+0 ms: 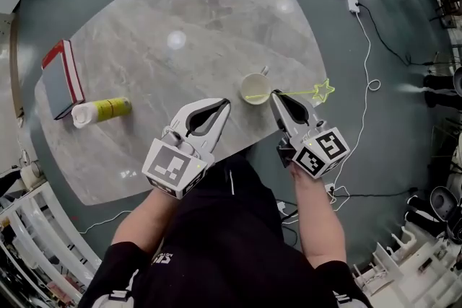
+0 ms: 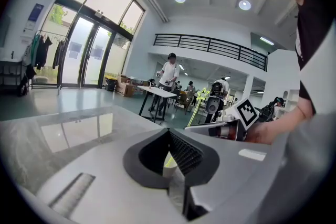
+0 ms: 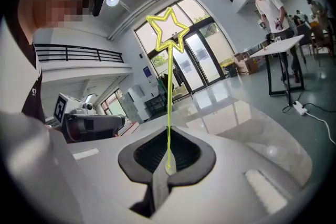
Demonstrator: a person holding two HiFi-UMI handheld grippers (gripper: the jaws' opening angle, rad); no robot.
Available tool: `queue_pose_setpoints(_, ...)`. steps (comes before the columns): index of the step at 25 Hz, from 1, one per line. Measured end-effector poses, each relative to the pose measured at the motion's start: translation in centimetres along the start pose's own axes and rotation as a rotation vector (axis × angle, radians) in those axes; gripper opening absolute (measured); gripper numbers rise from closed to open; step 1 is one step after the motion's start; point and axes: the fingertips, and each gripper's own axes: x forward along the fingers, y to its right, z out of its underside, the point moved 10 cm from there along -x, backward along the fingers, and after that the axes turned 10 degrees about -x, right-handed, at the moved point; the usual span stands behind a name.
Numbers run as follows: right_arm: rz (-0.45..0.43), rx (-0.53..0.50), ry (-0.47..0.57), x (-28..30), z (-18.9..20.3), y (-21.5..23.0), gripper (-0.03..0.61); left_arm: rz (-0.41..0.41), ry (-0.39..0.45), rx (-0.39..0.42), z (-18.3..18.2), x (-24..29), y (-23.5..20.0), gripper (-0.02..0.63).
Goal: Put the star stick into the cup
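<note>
The right gripper (image 1: 276,94) is clenched on the thin yellow-green plastic star stick (image 3: 169,107). Its black-padded jaws pinch the shaft, and in the right gripper view the outlined star stands high above them. From the head view the stick lies nearly level across that gripper's tip. The star end points away to the right, past the table's edge. The other end reaches left over the mouth of the small white handled cup (image 1: 257,81), where a yellow-green line shows inside the rim. Whether it touches the cup cannot be made out. The left gripper (image 1: 226,103) sits just left of the cup, its jaw tips pressed together and gripping nothing. Both grippers hang over the near edge of the rounded grey marble-patterned table (image 1: 180,11), each carrying its marker cube, with the person's bare forearms and black clothing below them. The cup stands upright near that edge, between the two grippers' tips. Well away on the table's left side a white and yellow spray can (image 1: 101,110) lies on its side. Just beside the can is a red-edged book with a grey cover (image 1: 61,79).
</note>
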Motion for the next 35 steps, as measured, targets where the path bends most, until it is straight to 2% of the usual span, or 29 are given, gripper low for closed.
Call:
queue_pose_setpoints(10, 0.052, 0.009, -0.037, 1.3, 2.6, 0.6, 0.029, 0.030, -0.036, 0.029, 0.9, 0.9, 0.2, 0.002)
queue_pose_setpoints(20, 0.063, 0.038, -0.103, 3.2, 3.9, 0.9, 0.033, 0.039, -0.071, 0.004, 1.4, 0.0, -0.2, 0.002)
queue_pose_setpoints(21, 0.065, 0.041, -0.109, 3.4, 4.0, 1.0, 0.040, 0.038, -0.071, 0.002, 1.3, 0.0, -0.2, 0.002)
queue_pose_setpoints(25, 0.085, 0.053, -0.132, 3.9, 4.2, 1.1, 0.139, 0.033, -0.072, -0.005, 1.1, -0.5, -0.5, 0.002)
queue_pose_setpoints(35, 0.177, 0.054, -0.161, 4.0, 4.0, 0.9, 0.219, 0.032, -0.074, -0.036, 0.6, -1.5, -1.5, 0.002)
